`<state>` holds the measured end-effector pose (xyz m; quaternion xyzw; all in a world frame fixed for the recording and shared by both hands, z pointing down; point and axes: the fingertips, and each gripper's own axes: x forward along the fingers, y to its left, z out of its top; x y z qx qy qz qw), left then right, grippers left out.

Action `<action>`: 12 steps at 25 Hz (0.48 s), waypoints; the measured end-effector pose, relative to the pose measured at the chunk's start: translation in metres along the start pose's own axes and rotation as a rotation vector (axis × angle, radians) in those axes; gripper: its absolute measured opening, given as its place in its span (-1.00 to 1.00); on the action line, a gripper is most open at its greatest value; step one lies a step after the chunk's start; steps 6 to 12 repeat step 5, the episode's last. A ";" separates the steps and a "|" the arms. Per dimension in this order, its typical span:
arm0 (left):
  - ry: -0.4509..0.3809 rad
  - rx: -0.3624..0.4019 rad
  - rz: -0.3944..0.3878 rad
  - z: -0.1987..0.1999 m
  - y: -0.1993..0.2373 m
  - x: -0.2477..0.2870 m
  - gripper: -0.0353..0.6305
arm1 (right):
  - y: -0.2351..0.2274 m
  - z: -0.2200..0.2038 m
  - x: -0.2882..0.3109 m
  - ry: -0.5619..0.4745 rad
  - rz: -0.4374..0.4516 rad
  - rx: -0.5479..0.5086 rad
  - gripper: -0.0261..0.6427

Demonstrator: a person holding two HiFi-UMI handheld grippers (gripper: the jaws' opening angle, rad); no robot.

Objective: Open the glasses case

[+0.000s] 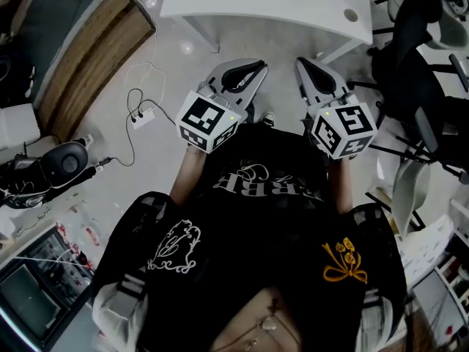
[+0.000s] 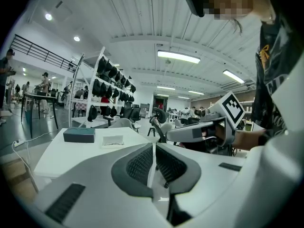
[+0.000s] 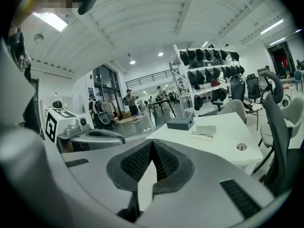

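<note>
The glasses case (image 2: 79,135) is a dark teal box lying shut on a white table (image 2: 61,158), well ahead of both grippers; the right gripper view shows the same case (image 3: 180,123). Beside it lies a pair of glasses on a white cloth (image 3: 205,132). My left gripper (image 2: 155,151) is shut with nothing between its pads. My right gripper (image 3: 152,151) is also shut and empty. In the head view the left gripper (image 1: 260,66) and the right gripper (image 1: 301,61) are held side by side in front of the person's chest, short of the table (image 1: 256,2). The case is out of the head view.
The table has a round cable hole (image 3: 242,147) near its corner. Office chairs (image 1: 410,64) stand to the right. A power strip with cables (image 1: 143,117) lies on the floor to the left, beside wooden boards (image 1: 95,57). Shelves of bags (image 2: 111,87) stand behind the table.
</note>
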<state>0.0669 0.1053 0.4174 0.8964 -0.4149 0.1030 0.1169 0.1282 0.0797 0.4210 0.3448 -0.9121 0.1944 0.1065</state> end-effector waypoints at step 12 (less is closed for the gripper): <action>0.002 0.005 -0.001 0.003 -0.009 0.000 -0.79 | 0.001 0.001 -0.008 0.003 0.000 -0.013 -0.89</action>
